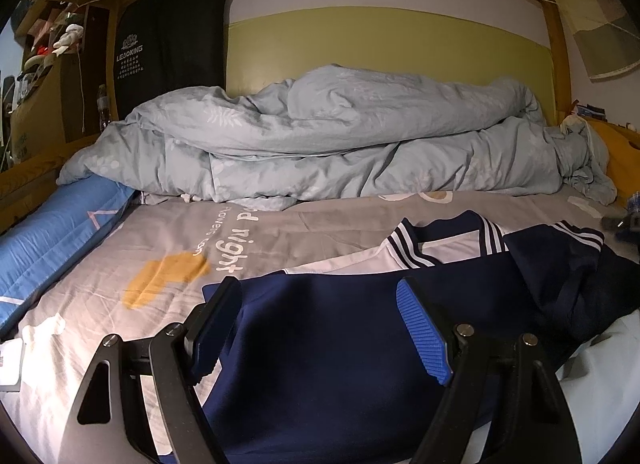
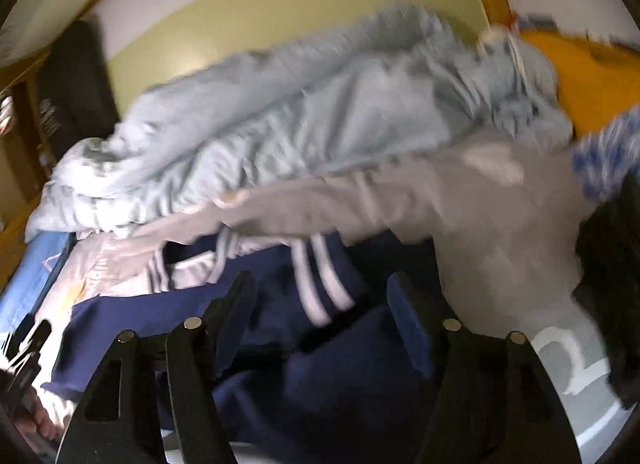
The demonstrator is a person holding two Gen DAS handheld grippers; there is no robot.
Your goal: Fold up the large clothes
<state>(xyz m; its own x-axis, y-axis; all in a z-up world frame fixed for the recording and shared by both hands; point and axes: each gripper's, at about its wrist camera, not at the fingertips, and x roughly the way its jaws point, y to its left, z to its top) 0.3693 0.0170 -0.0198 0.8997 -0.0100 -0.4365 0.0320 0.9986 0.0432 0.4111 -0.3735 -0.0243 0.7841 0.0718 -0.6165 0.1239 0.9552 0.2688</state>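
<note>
Garment: navy jacket (image 1: 320, 344) with white panels and white-striped ribbed collar and cuffs, lying partly folded on the bed, near its front edge and towards the right side in the left wrist view.
Garment, right wrist view: same navy cloth (image 2: 320, 384), blurred; a striped cuff (image 2: 320, 284) lies on top of it.
Left gripper (image 1: 320, 296): fingers spread wide, hovering over the navy cloth; blue ribbed pad on the right finger (image 1: 424, 336) is clear of the fabric; nothing grasped.
Right gripper (image 2: 320, 292): fingers apart above the jacket, released, no cloth pinched between them; picture smeared by motion.
Writing, sheet: grey bedsheet (image 1: 120, 284) carries white lettering seen upside down; "night" and "Flowers" can be read, the rest is unclear. Yellow-orange patch (image 1: 168, 272) printed beside it.
Writing, bag: tall black bag (image 1: 168, 36) leaning at the back left corner, white logo and "LEAOKING" with small lines below too fine to read.
Bedding: pale blue-grey duvet (image 1: 320, 136) with faint leaf print, bunched along the wall side of the bed.
Left edge: blue quilted pad (image 1: 52, 232) along the sheet.
Right corner: orange cloth (image 1: 620, 152) behind the duvet's end.
Room: wooden bed frame (image 1: 556, 44) overhead and at the side; wall white above, pale green below (image 1: 380, 44).
Far left: cluttered shelves (image 1: 44, 48), a clear bottle (image 1: 103, 104) beside the bag.
</note>
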